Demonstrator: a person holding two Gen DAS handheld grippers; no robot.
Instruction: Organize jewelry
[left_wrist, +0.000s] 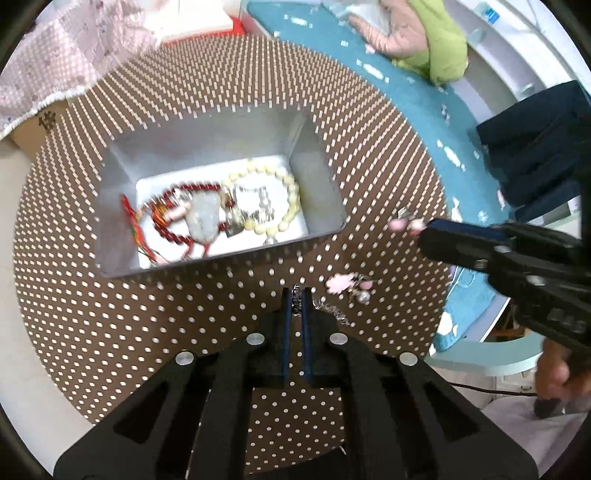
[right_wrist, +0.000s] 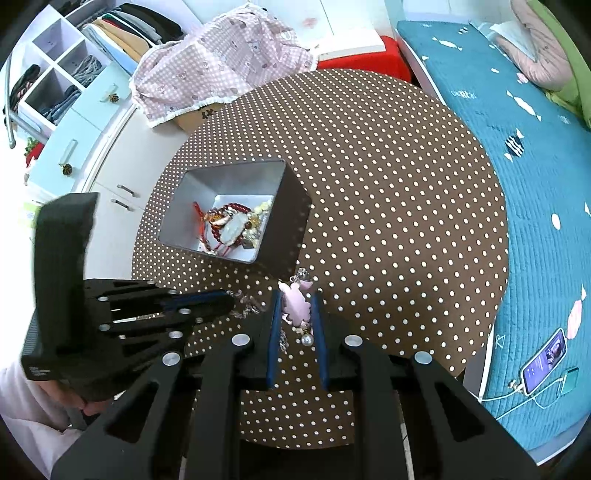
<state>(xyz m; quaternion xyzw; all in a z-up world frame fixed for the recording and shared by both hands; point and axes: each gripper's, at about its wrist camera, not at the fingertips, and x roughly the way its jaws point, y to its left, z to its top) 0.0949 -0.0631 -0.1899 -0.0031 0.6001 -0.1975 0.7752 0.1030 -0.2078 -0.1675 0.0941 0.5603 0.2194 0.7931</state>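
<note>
A grey open box (left_wrist: 317, 173) (right_wrist: 291, 206) stands on the round polka-dot table (left_wrist: 110, 314) (right_wrist: 388, 203). It holds a cream bead bracelet (left_wrist: 291, 206), a red bead bracelet (left_wrist: 199, 190) and a pale jade pendant (left_wrist: 201, 219) (right_wrist: 234, 227). My left gripper (left_wrist: 296, 295) (right_wrist: 231, 302) is shut on a silver chain (left_wrist: 295, 301) just in front of the box. My right gripper (right_wrist: 294, 306) (left_wrist: 424, 230) holds a pink flower ornament (right_wrist: 293, 304) between its fingers. Another pink flower ornament with a pearl (left_wrist: 345, 286) lies on the table right of the left gripper.
A teal bed (right_wrist: 517, 166) lies to the right, with a phone (right_wrist: 545, 360) on a charging cable. A pink checked cloth (right_wrist: 221, 62) covers a cardboard box behind the table. White drawers (right_wrist: 85, 147) stand at the left.
</note>
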